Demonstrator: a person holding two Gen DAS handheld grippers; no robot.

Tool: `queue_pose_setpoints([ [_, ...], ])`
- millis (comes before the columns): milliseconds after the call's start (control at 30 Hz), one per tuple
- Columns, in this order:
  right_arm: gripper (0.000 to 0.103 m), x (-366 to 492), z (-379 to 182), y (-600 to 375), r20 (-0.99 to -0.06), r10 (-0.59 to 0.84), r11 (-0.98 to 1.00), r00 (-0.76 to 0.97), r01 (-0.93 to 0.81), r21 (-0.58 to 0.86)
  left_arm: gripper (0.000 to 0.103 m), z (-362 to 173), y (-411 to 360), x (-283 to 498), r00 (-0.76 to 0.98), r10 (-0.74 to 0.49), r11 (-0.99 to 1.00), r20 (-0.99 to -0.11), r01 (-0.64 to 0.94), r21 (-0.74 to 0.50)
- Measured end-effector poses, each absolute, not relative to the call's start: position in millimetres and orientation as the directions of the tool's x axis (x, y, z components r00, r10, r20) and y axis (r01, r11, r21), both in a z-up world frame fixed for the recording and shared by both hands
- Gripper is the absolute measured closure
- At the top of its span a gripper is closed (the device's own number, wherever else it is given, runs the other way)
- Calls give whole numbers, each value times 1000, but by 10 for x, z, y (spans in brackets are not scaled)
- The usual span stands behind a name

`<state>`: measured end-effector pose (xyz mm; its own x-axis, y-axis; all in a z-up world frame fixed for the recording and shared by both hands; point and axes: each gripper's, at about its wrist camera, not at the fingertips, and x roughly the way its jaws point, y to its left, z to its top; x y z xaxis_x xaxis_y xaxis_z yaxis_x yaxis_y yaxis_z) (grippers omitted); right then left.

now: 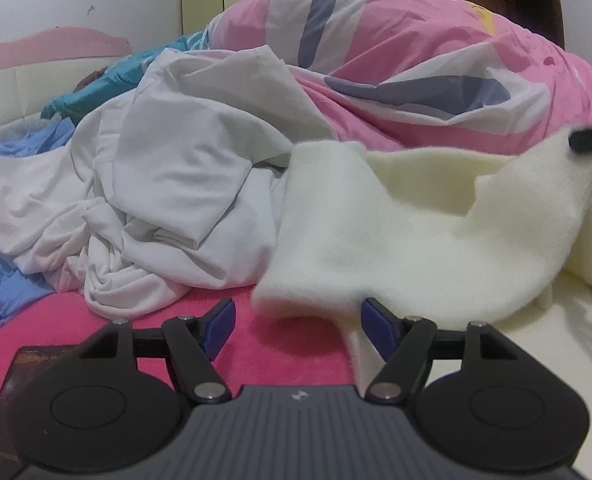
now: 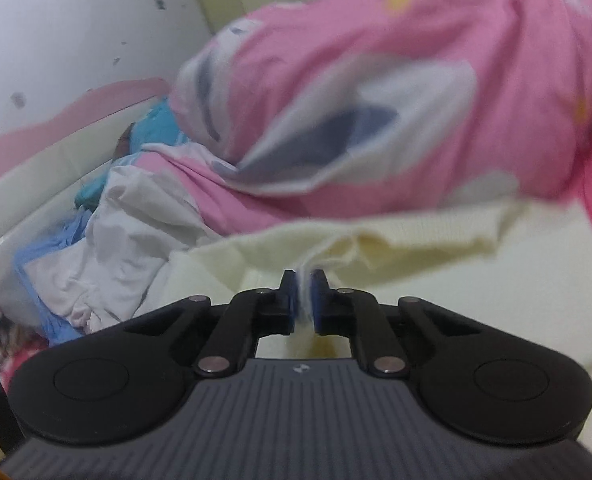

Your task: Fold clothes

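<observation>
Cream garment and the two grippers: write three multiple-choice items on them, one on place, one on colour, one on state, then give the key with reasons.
1. Where does the white clothes pile lie relative to the cream garment in the left wrist view?
A. To its left
B. On top of it
C. To its right

2. What colour is the bed sheet under the left gripper?
A. Green
B. Deep pink
C. Black

3. How does the right gripper stand?
A. Wide open, nothing in it
B. Shut on the cream garment
C. Shut on a blue shirt

Key: 1 A, the white pile fills the frame's left, the cream fabric its right. 2 B, deep pink shows between the open fingers. 3 B, cream fabric is pinched between its nearly closed fingers.
</observation>
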<state>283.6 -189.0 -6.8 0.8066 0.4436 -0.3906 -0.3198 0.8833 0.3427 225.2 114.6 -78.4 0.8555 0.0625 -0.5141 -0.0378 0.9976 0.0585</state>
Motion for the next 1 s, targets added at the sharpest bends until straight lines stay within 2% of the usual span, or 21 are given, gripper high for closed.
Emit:
queue_pose_setpoints([
  [167, 97, 2832, 316, -1485, -338, 490, 872, 804, -439, 218, 31, -774, 1264, 2257, 849, 9, 1000, -528, -20, -14],
  [367, 98, 3121, 709, -772, -309, 647, 762, 697, -607, 225, 26, -754, 1557, 2196, 845, -87, 980, -528, -21, -196],
  [500, 99, 3334, 994, -63, -278, 737, 668, 616, -726, 163, 23, -808, 1704, 2217, 828, -132, 960, -544, -31, -280],
  [567, 99, 3451, 1052, 314, -286, 769, 624, 571, -768, 143, 23, -825, 1737, 2219, 825, -139, 954, -548, -36, -296],
  [633, 97, 3580, 982, 633, -343, 791, 576, 507, -806, 137, 23, -830, 1760, 2211, 826, -144, 950, -545, -38, -309],
  [667, 94, 3638, 896, 789, -386, 788, 562, 480, -817, 132, 23, -832, 1771, 2206, 826, -147, 948, -544, -39, -315],
  [700, 84, 3638, 824, 843, -418, 776, 563, 472, -817, 124, 23, -835, 1782, 2202, 827, -150, 946, -543, -39, -321],
  [767, 73, 3625, 682, 930, -480, 748, 570, 459, -815, 109, 23, -840, 1804, 2194, 827, -155, 942, -540, -41, -333],
  [833, 68, 3552, 673, 740, -465, 748, 582, 473, -804, 119, 22, -845, 1826, 2185, 828, -161, 937, -537, -42, -346],
  [900, 54, 3428, 715, 335, -427, 739, 624, 521, -768, 143, 22, -850, 1848, 2176, 829, -166, 933, -534, -44, -358],
  [1000, 52, 3242, 727, -355, -390, 691, 708, 609, -678, 198, 22, -818, 1884, 2139, 840, -175, 924, -514, -41, -381],
])
